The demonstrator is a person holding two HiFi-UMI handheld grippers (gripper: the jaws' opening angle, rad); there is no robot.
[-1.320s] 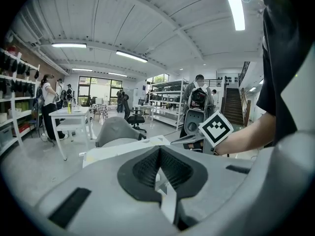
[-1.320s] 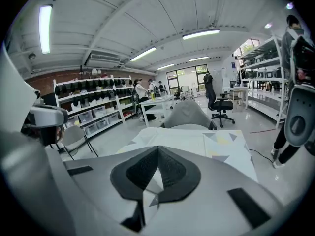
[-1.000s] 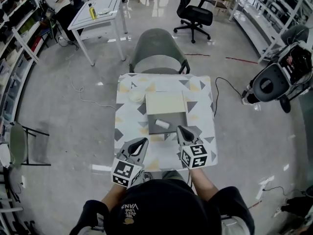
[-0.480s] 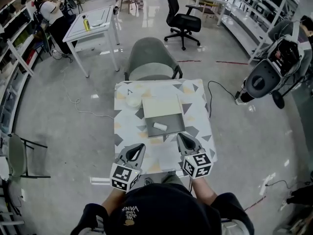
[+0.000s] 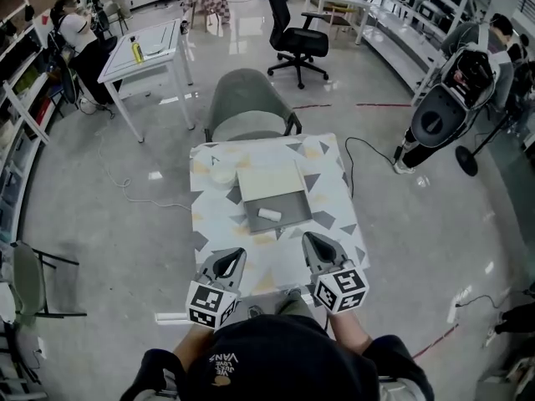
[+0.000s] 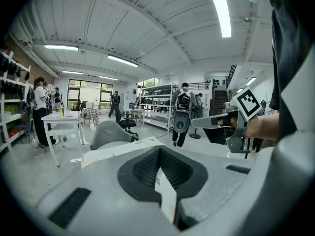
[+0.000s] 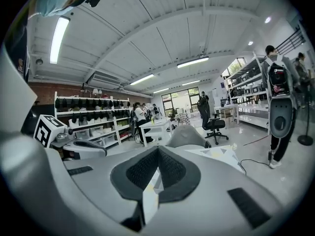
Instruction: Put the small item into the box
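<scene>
Left gripper and right gripper, jaws together and empty, may bump the shallow grey open box, spilling its small white roll.

Head count around the patterned table

I hold two grippers at the table's near edge, my left gripper and my right gripper, and each carries one marker cube, which makes two cubes. On the table I count one open box, one small white item inside it, and one white round object beside it. I count three chairs: one grey-green chair at the table's far side, one black office chair farther beyond, and one folding chair well to its left. Beyond the far left corner stands one white table with one yellow bottle. To the right stands one round black-and-white machine.
</scene>
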